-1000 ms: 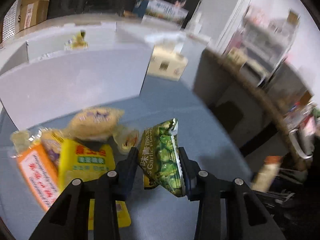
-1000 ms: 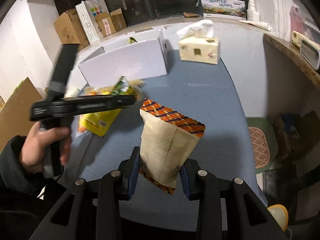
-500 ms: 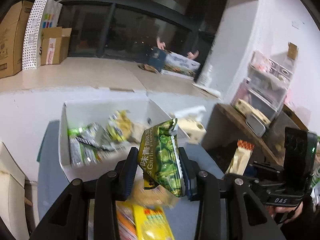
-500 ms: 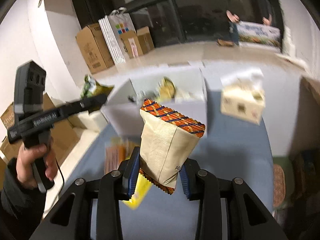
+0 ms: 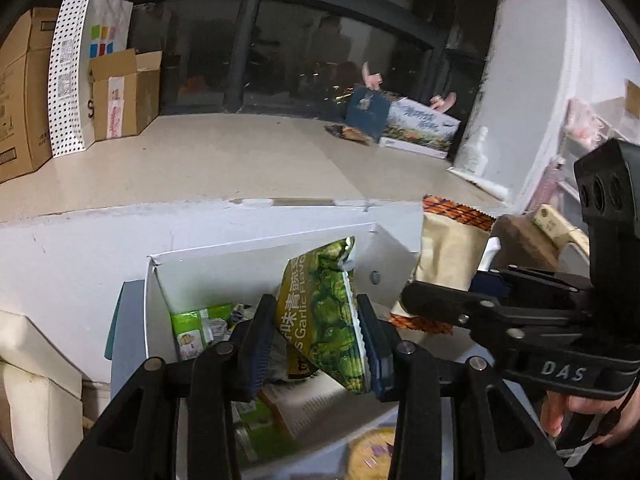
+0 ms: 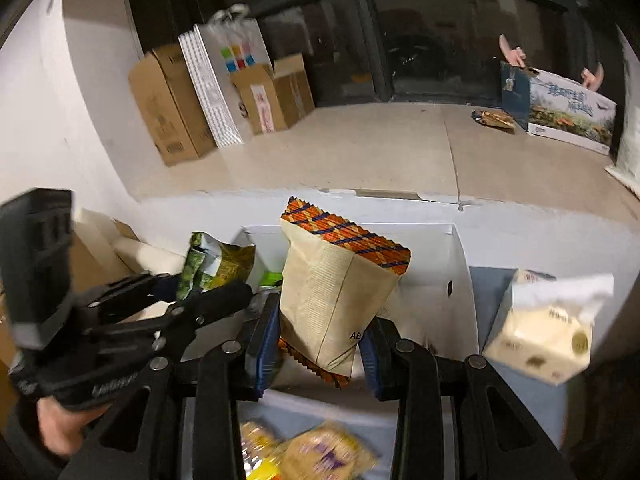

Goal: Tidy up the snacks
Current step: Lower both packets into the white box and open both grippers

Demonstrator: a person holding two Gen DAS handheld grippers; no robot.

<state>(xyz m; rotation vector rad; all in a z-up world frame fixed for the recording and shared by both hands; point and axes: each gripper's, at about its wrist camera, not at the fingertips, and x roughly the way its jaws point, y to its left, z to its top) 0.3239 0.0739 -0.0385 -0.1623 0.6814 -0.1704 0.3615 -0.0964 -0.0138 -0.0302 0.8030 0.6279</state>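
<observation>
Both grippers have swung up from the table's snack pile to the open white cardboard box (image 5: 160,280) at frame centre. The left gripper (image 5: 316,340) clamps a green garlic-pea packet (image 5: 324,320); the right gripper (image 6: 320,344) clamps a tan orange-trimmed pouch (image 6: 332,292). Dropping in looks next.

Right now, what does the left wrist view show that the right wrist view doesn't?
Only the left wrist view shows the snacks already in the white box, such as a light green packet.

Only the right wrist view shows the tissue box beside the white box.

Both show the left gripper shut on the green garlic pea bag and the right gripper shut on the beige bag, over the white box.
</observation>
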